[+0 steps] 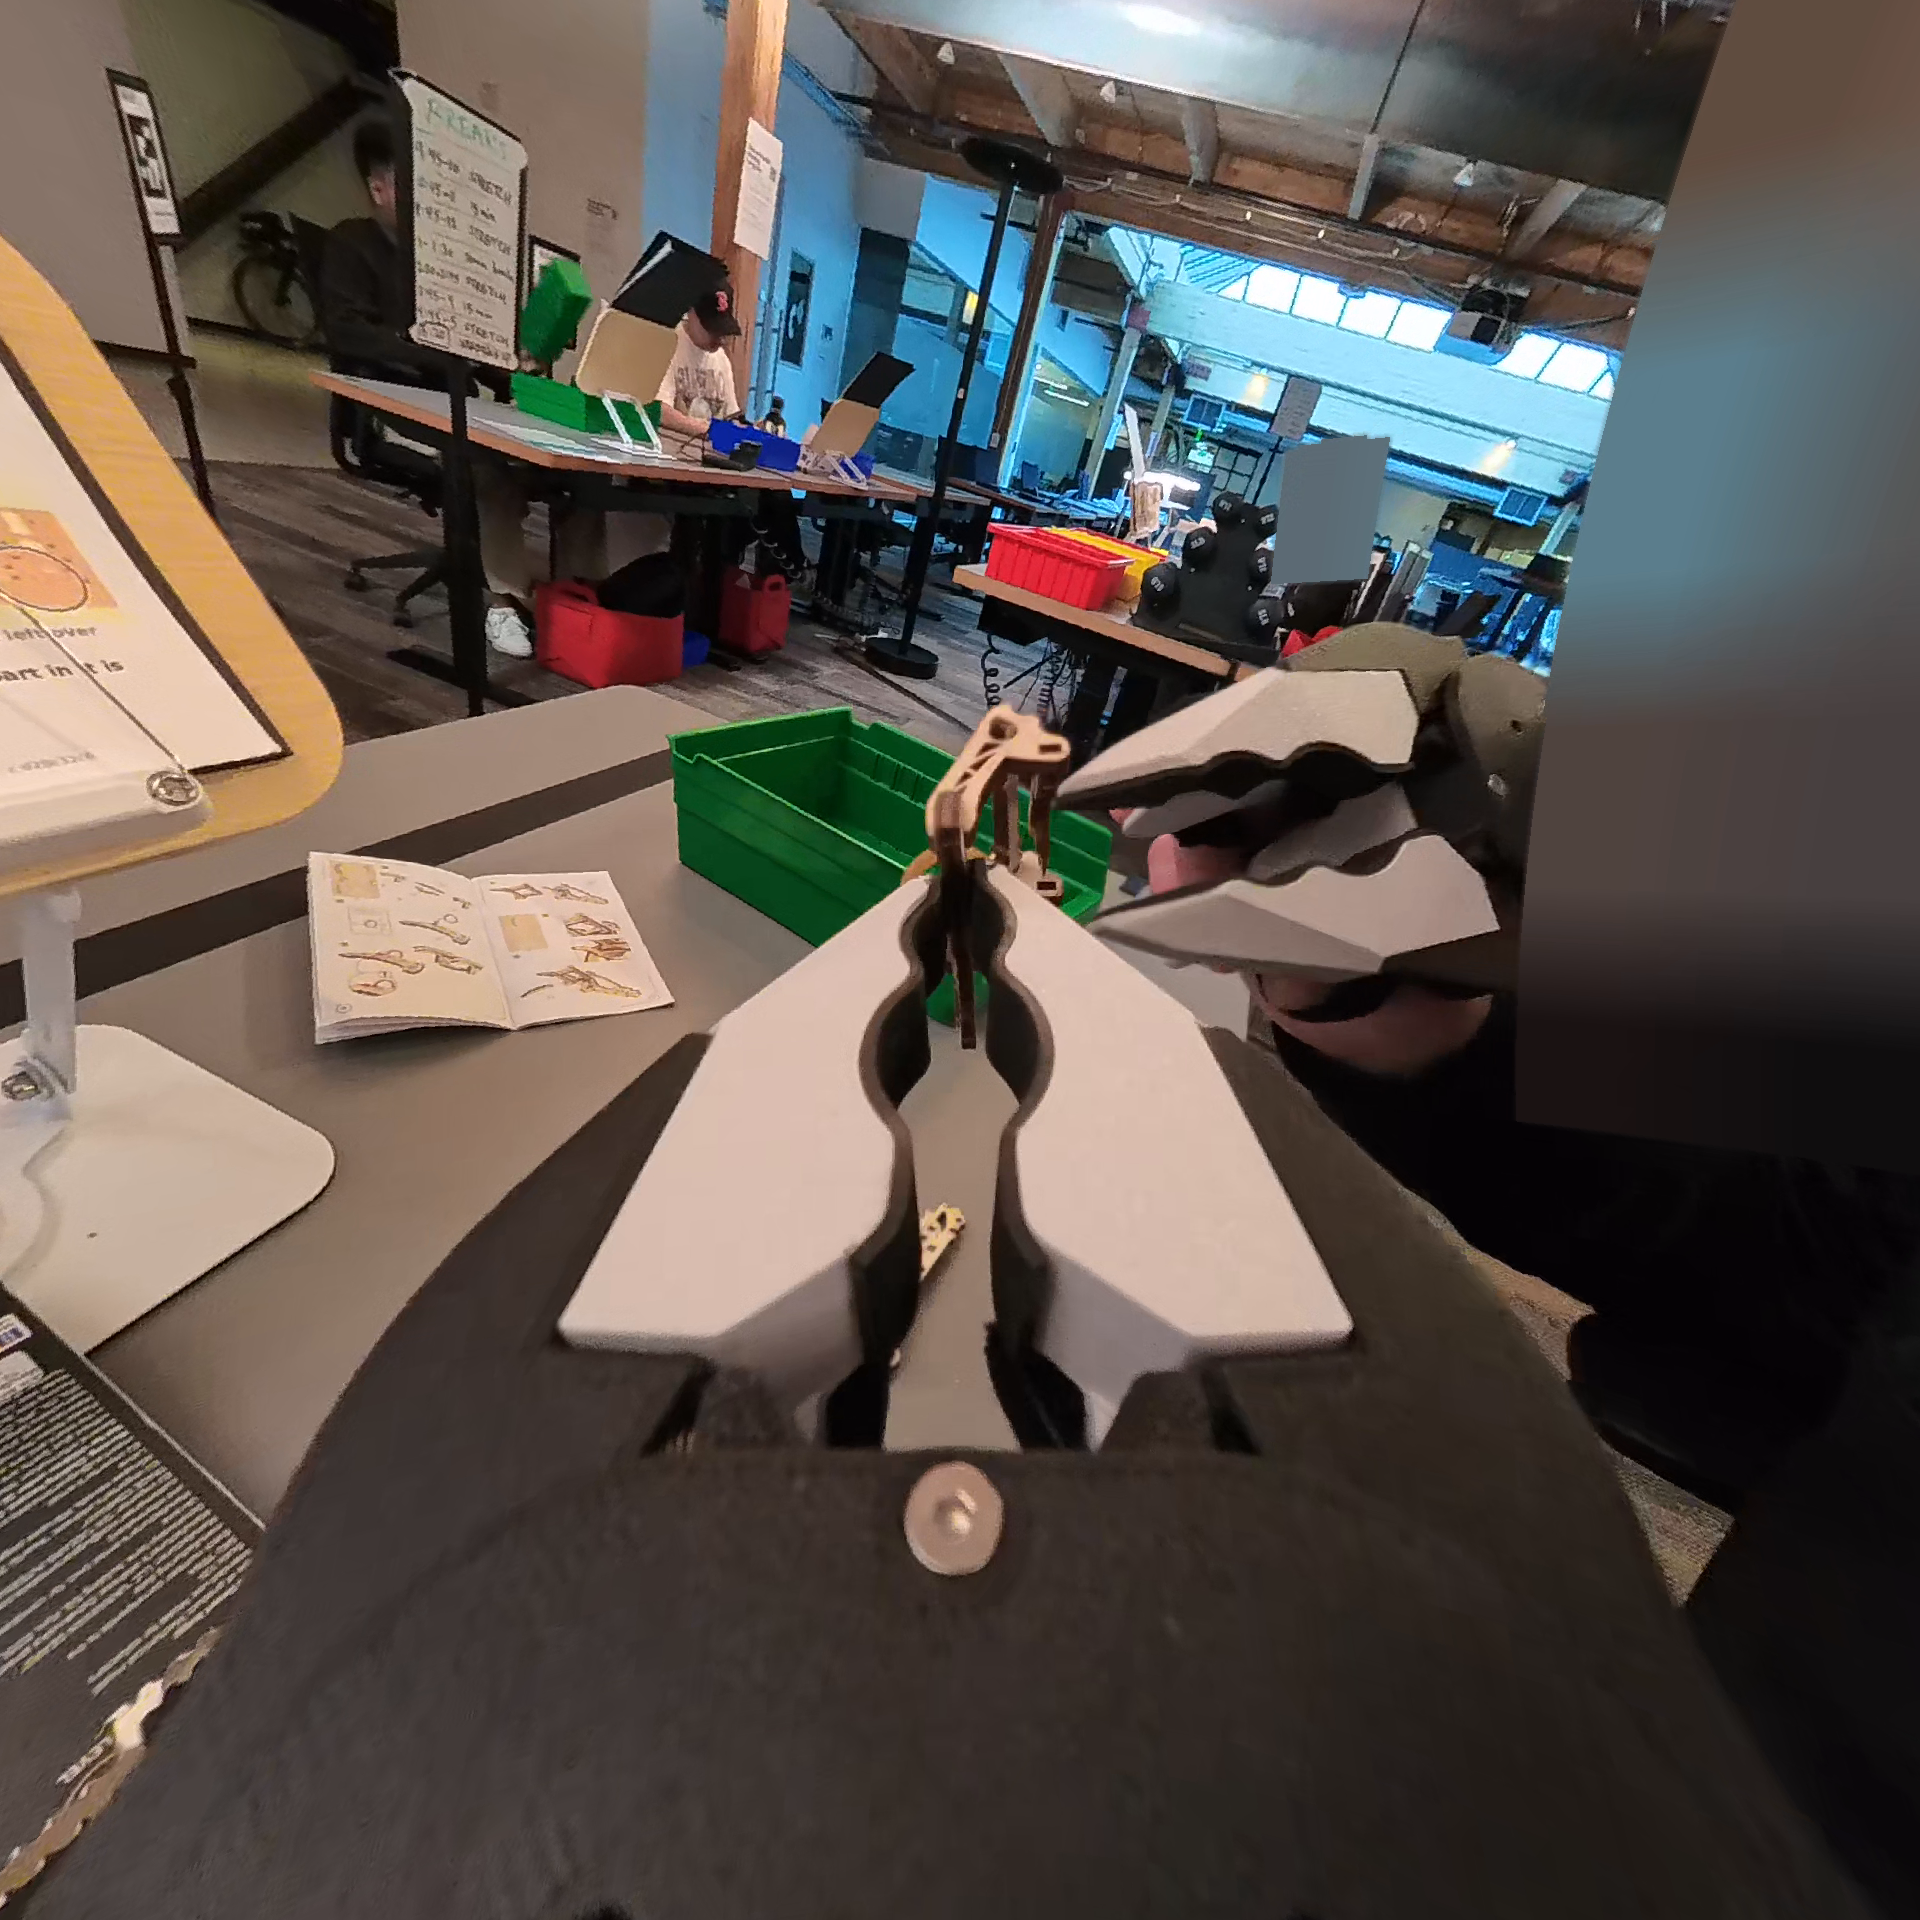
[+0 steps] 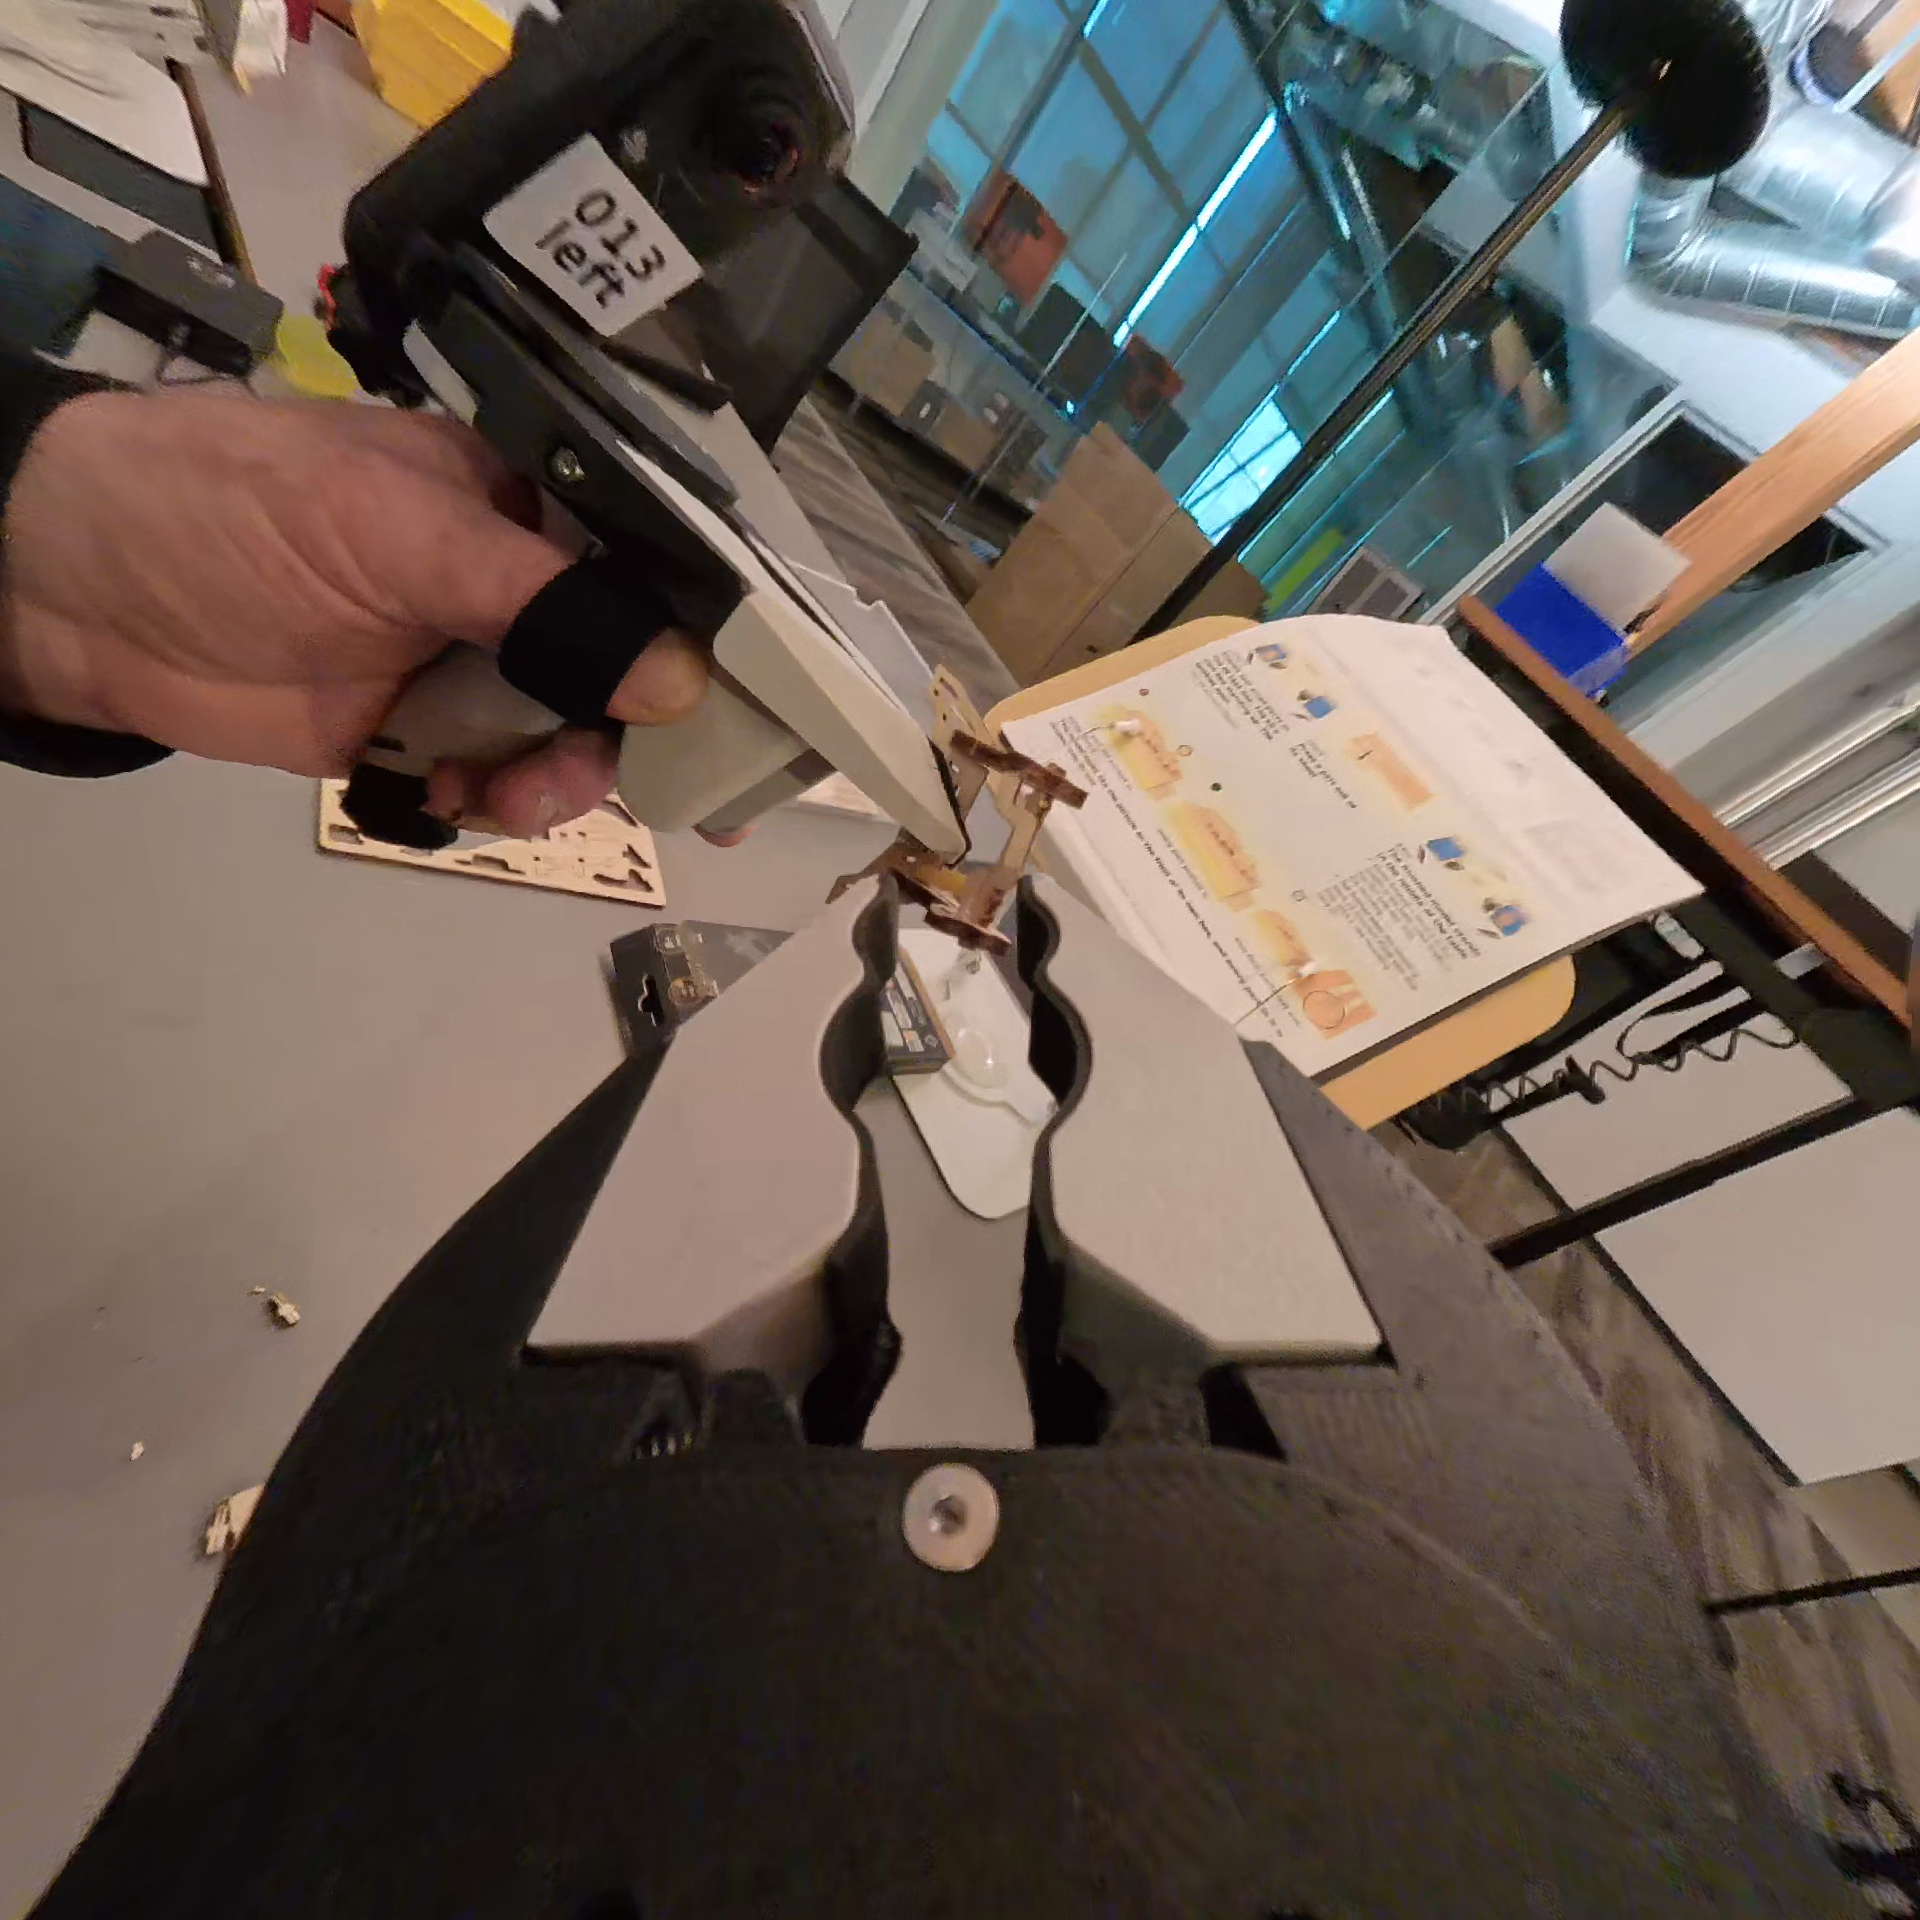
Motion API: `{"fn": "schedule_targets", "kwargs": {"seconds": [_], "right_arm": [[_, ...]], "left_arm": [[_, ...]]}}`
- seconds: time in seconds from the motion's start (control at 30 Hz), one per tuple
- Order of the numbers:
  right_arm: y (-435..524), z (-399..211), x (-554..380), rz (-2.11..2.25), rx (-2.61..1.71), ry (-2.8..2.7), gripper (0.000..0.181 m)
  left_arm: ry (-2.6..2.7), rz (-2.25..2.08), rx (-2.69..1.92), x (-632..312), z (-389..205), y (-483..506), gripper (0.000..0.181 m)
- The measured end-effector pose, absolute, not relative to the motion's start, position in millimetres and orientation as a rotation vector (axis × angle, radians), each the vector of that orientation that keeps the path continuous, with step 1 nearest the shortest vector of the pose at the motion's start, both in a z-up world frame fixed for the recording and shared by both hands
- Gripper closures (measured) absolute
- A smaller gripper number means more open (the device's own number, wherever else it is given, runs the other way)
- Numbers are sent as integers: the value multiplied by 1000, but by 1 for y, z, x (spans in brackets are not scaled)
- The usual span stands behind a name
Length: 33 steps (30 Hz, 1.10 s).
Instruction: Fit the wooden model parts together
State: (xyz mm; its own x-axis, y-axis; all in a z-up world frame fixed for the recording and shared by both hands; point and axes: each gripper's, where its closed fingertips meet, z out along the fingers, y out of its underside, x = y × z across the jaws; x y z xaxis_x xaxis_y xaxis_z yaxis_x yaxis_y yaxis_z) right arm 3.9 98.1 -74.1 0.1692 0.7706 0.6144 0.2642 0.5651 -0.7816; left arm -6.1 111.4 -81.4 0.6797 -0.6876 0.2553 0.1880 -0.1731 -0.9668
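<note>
Wooden model (image 1: 987, 800) is held up in the air above the grey table (image 1: 499, 1122), in front of one green bin (image 1: 790, 821). Left gripper (image 1: 961, 894) has its jaws pressed together on the model's lower stem. Right gripper (image 2: 951, 909) has jaws spread, tips flanking the model's lower cross pieces, nothing pinched. Progress, my read: several pieces already slotted into one skeletal sub-assembly; more left, since one punched-out part sheet (image 2: 499, 852) still lies on the table, plus three or so loose wood scraps (image 2: 275, 1309). Also one open instruction booklet (image 1: 483, 945) and one instruction sheet on a stand (image 2: 1340, 831).
</note>
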Motion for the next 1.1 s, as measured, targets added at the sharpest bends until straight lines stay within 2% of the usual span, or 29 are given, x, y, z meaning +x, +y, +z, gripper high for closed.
{"fn": "schedule_targets", "kwargs": {"seconds": [0.13, 0.27, 0.3, 0.33, 0.4, 0.53, 0.7, 0.83, 0.9, 1.1], "right_arm": [[104, -79, 1, 412, -976, -1390, 162], [106, -80, 0, 406, -970, -1382, 175], [107, -79, 0, 413, -973, -1371, 174], [110, -77, 1, 416, -981, -1355, 163], [112, -75, 2, 427, -989, -1345, 155], [112, -77, 1, 380, -969, -1366, 167], [113, -77, 2, 323, -948, -1359, 170], [114, -76, 2, 312, -943, -1347, 169], [112, -76, 3, 330, -945, -1356, 158], [116, -63, 13, 535, -1022, -1340, 155]], "left_arm": [[414, -811, -1579, -5, -82, 113, 180], [400, -816, -1576, -5, -81, 115, 180], [410, -820, -1577, -4, -80, 114, 180], [417, -811, -1585, -3, -82, 115, 180], [422, -814, -1584, -1, -81, 114, 180], [413, -825, -1581, 1, -80, 116, 180], [401, -825, -1592, 2, -81, 116, 180], [388, -820, -1601, 1, -81, 117, 180], [399, -812, -1597, 2, -80, 117, 180], [429, -770, -1612, 1, -82, 117, 181]]}}
